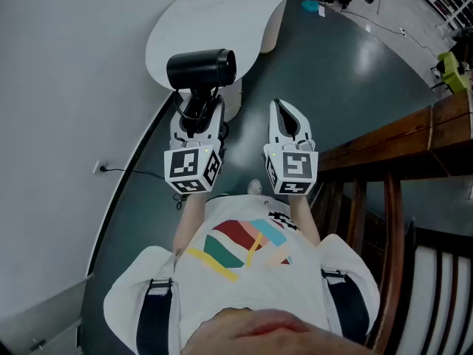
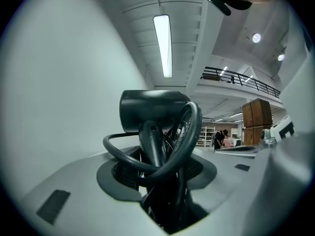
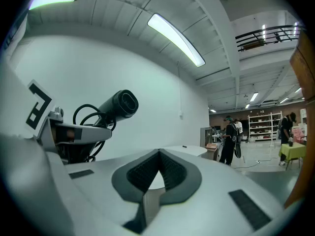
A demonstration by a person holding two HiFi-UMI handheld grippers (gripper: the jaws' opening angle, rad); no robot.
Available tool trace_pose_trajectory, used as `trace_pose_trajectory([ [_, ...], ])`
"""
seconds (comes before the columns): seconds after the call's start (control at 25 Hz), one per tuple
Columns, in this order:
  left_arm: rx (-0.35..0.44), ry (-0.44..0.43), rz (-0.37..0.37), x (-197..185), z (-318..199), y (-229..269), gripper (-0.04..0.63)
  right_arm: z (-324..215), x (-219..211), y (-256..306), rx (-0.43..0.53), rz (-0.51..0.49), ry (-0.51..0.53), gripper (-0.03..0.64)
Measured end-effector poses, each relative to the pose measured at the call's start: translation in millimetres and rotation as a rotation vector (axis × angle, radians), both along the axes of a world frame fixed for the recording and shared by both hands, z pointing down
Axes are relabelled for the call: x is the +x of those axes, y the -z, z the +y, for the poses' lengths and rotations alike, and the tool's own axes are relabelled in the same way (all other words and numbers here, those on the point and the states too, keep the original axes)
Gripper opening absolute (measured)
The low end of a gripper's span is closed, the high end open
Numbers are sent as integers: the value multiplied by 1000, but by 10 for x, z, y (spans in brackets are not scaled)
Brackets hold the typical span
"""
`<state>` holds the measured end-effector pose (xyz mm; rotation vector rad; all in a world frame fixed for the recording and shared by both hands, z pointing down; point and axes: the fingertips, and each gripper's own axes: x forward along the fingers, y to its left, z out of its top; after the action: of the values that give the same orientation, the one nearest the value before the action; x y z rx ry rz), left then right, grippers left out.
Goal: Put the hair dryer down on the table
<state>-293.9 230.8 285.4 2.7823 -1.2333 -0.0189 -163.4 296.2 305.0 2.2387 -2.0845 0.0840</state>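
A black hair dryer (image 1: 201, 69) is held upright in the air, its barrel pointing right, just in front of the near edge of a white rounded table (image 1: 214, 13). My left gripper (image 1: 197, 111) is shut on its handle, with the coiled black cord bunched between the jaws too. In the left gripper view the hair dryer (image 2: 153, 111) rises straight out of the left gripper (image 2: 158, 177), a loop of cord (image 2: 189, 132) around its handle. My right gripper (image 1: 286, 108) hangs beside it, shut and holding nothing. From the right gripper (image 3: 156, 175) I see the hair dryer (image 3: 118, 103) up at the left and the table (image 3: 189, 151) ahead.
A white wall runs along the left, with a socket and a dark cable (image 1: 100, 168) low on it. A wooden rail and chair backs (image 1: 399, 146) stand at the right. Dark floor lies between. Far off, people (image 3: 230, 139) stand by shelves.
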Motion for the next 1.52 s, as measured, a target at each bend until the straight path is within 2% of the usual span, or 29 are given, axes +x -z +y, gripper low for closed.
trace_pose_trajectory([
  [0.48,-8,-56,-17,62,-123,-91,218,-128,-8,-103,-8,-16,-28,9],
  [0.64,-11,-80,-26,438,-53,-97,217,-44,310,-90,13,-52,-19,9],
  [0.92,-10,-117,-25,912,-32,-129,218,1,688,-140,3,-33,-31,11],
  [1.32,0,-148,-22,1250,10,-131,218,46,1044,-195,-4,-30,-62,11],
  [1.52,0,-142,-21,1348,-141,-55,218,-43,1117,-174,-19,-28,-51,11],
])
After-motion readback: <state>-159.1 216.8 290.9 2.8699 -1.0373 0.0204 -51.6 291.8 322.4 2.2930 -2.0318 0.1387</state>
